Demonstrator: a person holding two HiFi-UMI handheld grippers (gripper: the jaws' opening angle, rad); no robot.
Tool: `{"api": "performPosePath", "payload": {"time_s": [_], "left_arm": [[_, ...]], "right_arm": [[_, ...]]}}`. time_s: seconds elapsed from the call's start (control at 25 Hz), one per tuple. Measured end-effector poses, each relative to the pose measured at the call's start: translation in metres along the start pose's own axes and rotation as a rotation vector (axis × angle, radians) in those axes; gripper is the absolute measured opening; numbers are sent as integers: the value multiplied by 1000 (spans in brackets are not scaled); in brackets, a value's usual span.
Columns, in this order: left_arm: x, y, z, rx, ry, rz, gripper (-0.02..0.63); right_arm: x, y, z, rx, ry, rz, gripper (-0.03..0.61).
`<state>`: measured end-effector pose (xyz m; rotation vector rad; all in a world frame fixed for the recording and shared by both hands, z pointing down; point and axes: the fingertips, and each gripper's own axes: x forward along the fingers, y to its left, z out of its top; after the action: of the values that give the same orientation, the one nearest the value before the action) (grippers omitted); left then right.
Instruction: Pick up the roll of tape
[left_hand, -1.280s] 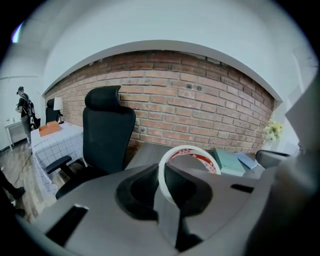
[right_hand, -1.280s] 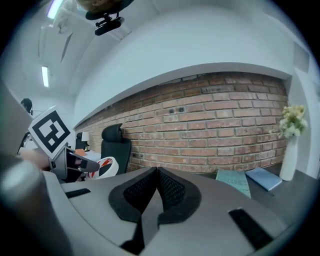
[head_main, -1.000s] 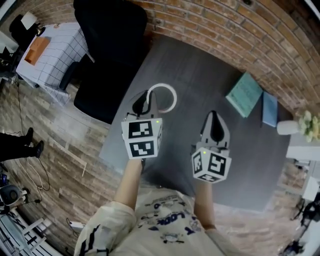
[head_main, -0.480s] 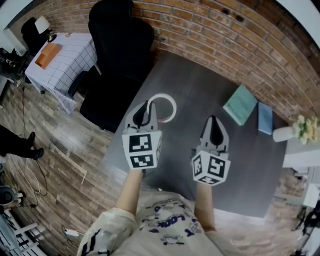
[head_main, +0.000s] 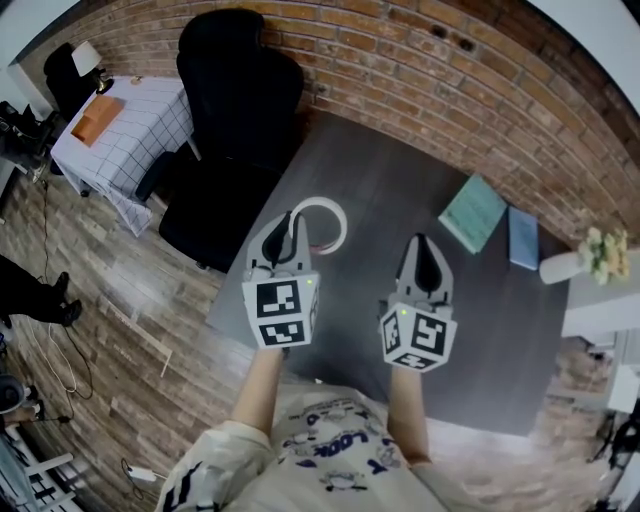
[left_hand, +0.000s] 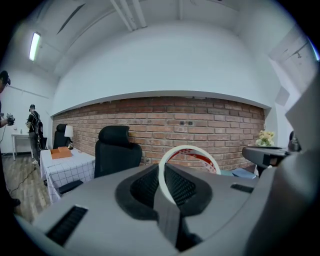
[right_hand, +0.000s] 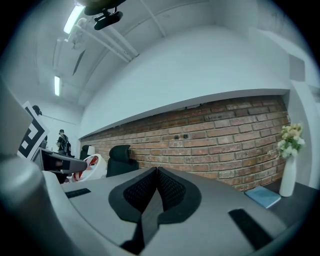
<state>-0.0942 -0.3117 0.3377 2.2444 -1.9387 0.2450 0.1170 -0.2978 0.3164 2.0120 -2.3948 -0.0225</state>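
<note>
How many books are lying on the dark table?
2. A teal book lies on the right side of the table. A blue book lies just right of it, near the white vase. None seem hidden.

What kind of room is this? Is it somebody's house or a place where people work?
Probably a place where people work, like an office or a studio. There is a black office chair by a bare brick wall, a plain grey table, and a strip light overhead.
</note>
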Motion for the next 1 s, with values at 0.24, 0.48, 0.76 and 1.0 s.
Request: {"api": "performPosePath", "payload": {"time_s": [0.24,0.48,0.76,1.0], "left_arm": [[-6,-1,1,4,-6,0,40],[-9,-3,3,12,-13,-8,40],[-9,-4,1,17,-10,-9,40],[-11,-3,1,19,-10,-11,40]], "right_arm": [[-5,0,5,-10,-14,1,3],[-7,1,7,-13,-14,-4,3],[-8,0,9,-19,-24,-9,3],[-10,2,9,-12,-17,-11,3]]}}
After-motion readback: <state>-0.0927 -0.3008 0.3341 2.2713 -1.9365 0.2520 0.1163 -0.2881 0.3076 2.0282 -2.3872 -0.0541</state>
